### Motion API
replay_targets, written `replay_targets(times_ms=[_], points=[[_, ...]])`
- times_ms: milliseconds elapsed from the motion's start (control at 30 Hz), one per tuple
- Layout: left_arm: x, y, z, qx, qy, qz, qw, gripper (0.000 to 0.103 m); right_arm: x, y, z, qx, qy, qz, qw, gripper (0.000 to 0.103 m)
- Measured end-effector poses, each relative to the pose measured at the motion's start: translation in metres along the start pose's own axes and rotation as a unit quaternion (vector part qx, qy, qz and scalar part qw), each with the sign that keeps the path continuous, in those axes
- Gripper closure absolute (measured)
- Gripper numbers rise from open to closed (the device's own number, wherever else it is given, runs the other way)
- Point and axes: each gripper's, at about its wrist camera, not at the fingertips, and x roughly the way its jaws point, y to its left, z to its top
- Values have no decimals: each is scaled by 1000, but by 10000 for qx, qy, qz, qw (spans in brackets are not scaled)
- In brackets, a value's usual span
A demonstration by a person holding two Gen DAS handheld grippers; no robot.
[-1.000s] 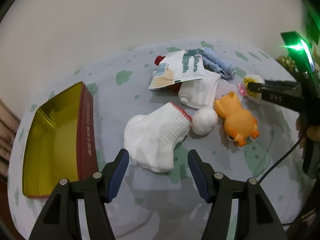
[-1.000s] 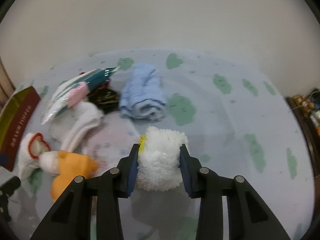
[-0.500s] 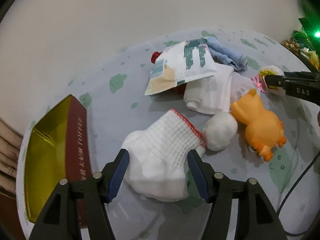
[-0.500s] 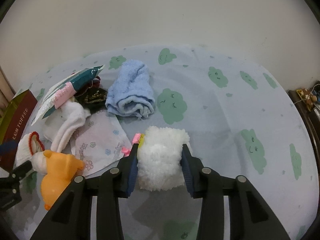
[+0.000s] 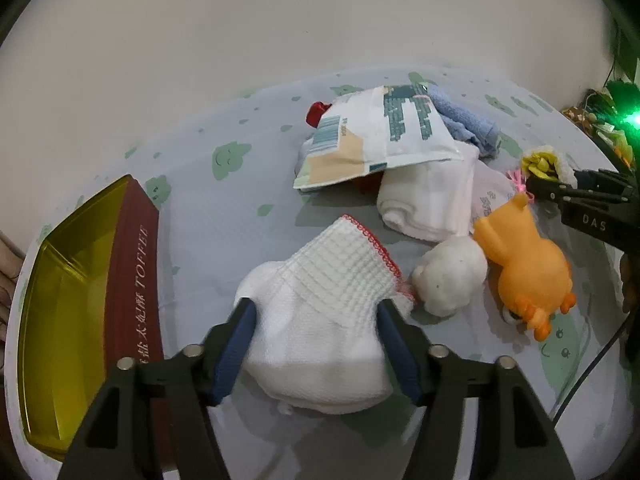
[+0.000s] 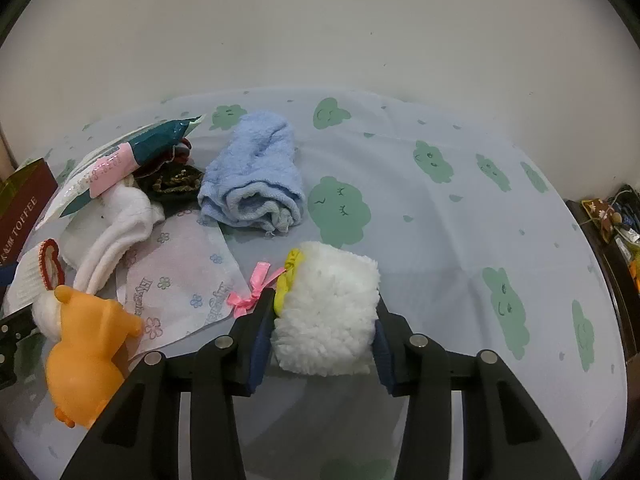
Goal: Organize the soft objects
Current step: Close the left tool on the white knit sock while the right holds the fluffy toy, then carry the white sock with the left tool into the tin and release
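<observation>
Two close downward views, shared orange toy (image 5: 524,268)

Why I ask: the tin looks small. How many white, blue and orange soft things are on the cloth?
White: 4 (red-trimmed knit, folded cloth, ball, fluffy pad)
Blue: 1 (towel)
Orange: 1 (toy)
Total: 6

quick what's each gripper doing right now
left gripper: has just been closing, fingers around the white sock.
right gripper: has just been opening, white fluffy toy between its fingers.
</observation>
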Motion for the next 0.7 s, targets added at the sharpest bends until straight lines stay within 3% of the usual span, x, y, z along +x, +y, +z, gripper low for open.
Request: replay_targets(times_ms=[133,200,367,500,700], points=[[-2,-5,2,122,78,-14,9999,64,0,-2,1,18,12,-7,10000,59],[-6,-6,4,105,56,-43,9999,74,1,-3,2,86,38,-36,9999,55],[-18,-4,8,-93,17,-324,9994,77,5,-16,1,441,104,200,9988,54],[-32,-2,12,-158,-63,-412,9990,77,5,-12,1,363,81,88,9993,54],[-51,13,17,-418,-170,-310,9985,77,6,-10,1,343,85,56,9994,54]])
